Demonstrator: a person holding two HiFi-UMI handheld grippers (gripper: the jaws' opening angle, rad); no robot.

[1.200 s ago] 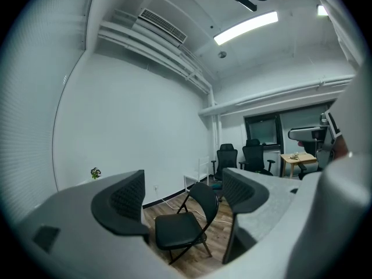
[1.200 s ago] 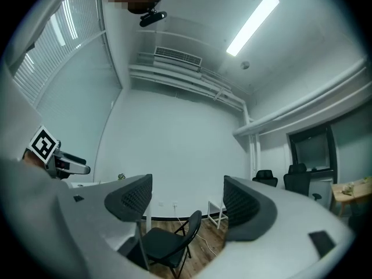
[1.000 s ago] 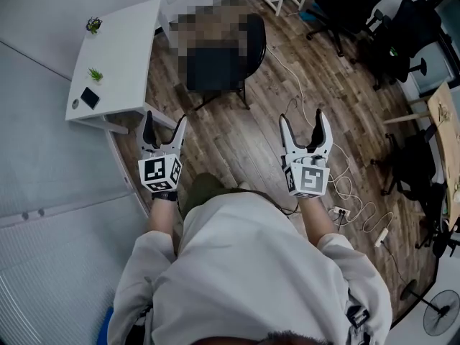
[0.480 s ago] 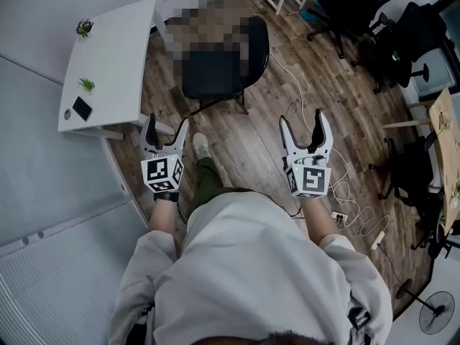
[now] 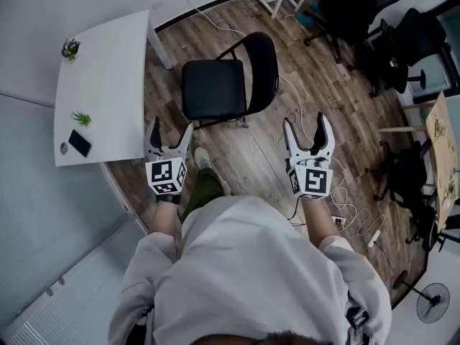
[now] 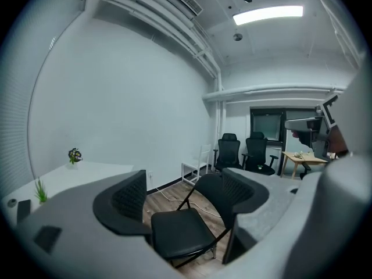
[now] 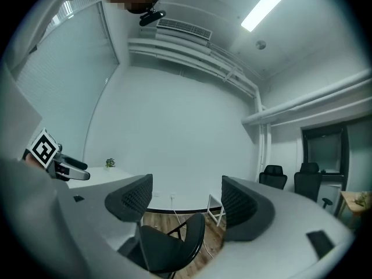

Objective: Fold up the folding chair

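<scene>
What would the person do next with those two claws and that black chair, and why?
Probably move both grippers forward to the folding chair. It stands unfolded on the wood floor ahead, seat flat, while the left gripper and right gripper are open, empty and short of it.

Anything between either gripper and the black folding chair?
Nothing visible blocks it. Wooden floor, with a thin white cable lying flat, separates the left gripper and right gripper from the black padded folding chair; the white table stands aside.
</scene>
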